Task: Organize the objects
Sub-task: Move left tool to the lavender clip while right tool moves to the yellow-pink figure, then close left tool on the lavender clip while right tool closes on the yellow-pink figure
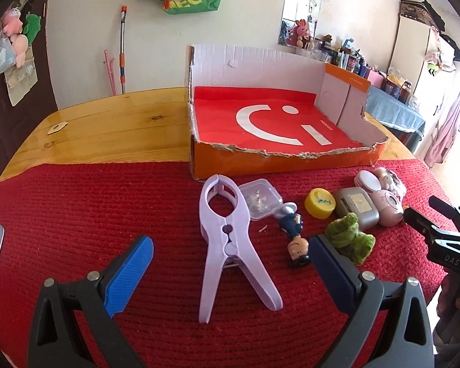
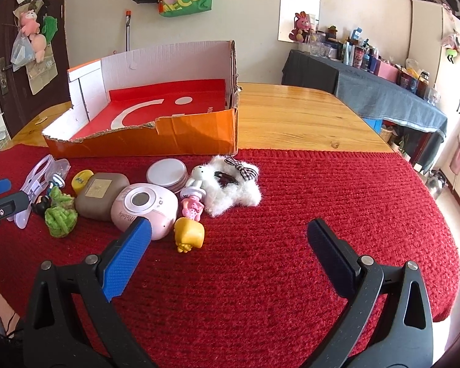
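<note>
While both grippers, left [image 1: 230,263] and right [image 2: 230,245], are held open and empty, clip [image 1: 230,245] lies on mat [image 1: 76,214] before box [image 1: 260,156]; figurine [image 1: 293,233] may be snagged.

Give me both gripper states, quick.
Left gripper: open, empty, fingers either side of the purple clamp.
Right gripper: open, empty, over the red mat.
</note>
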`<state>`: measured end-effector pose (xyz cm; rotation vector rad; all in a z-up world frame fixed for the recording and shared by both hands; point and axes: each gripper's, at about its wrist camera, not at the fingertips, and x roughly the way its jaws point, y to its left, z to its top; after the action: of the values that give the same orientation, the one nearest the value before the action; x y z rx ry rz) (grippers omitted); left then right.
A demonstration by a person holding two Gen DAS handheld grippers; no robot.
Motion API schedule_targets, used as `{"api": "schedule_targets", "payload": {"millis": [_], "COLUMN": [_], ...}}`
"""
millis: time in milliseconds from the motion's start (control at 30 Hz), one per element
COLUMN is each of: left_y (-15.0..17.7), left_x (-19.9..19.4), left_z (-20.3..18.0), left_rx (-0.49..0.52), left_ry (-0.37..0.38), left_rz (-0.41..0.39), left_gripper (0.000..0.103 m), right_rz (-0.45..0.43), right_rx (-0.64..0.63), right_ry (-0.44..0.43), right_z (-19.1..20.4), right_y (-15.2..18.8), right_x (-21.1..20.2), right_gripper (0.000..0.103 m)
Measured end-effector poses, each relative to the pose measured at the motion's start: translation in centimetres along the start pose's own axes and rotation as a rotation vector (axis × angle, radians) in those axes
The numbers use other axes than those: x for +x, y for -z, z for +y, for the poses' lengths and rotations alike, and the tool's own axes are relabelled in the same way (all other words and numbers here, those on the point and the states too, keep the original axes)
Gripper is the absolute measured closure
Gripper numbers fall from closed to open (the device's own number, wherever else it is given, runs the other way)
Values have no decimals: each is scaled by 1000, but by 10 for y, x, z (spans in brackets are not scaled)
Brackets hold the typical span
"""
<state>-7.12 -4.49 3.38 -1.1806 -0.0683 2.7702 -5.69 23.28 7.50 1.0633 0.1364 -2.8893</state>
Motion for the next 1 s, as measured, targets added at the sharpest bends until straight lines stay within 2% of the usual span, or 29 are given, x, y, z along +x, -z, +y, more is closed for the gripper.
{"api": "schedule_targets", "payload": {"millis": [233,400,600,733,767,833,900,967,1000], "left_y": [-1,-1,-2,-6,-7,-8,-10,-11,-11], "left_x": [13,18,16,20,22,28,31,31,30], "left_z": [12,23,35,26,23,19,18,17,17], "left_rx": [20,42,53,101,115,128,117,113,112], "left_ry": [1,-57,-83,-63,-56,-39,-16,2,10], "left_rz": [67,91,94,89,91,109,109,105,102], "left_gripper": [0,0,0,1,5,13,16,22,25], "right_rz": [21,44,57,62,62,65,85,97,93], "right_rx": [11,0,-9,-6,-19,-44,-66,-61,-61], "right_ry": [-3,12,47,-5,-19,-29,-39,-76,-78], "right_z": [-6,-10,-20,-23,-20,-15,-10,-8,-7], "right_y": [-2,0,3,-2,-4,-5,-5,-5,-5], "right_x": [4,8,8,10,10,12,17,19,19], "right_gripper": [0,0,0,0,1,9,29,41,43]}}
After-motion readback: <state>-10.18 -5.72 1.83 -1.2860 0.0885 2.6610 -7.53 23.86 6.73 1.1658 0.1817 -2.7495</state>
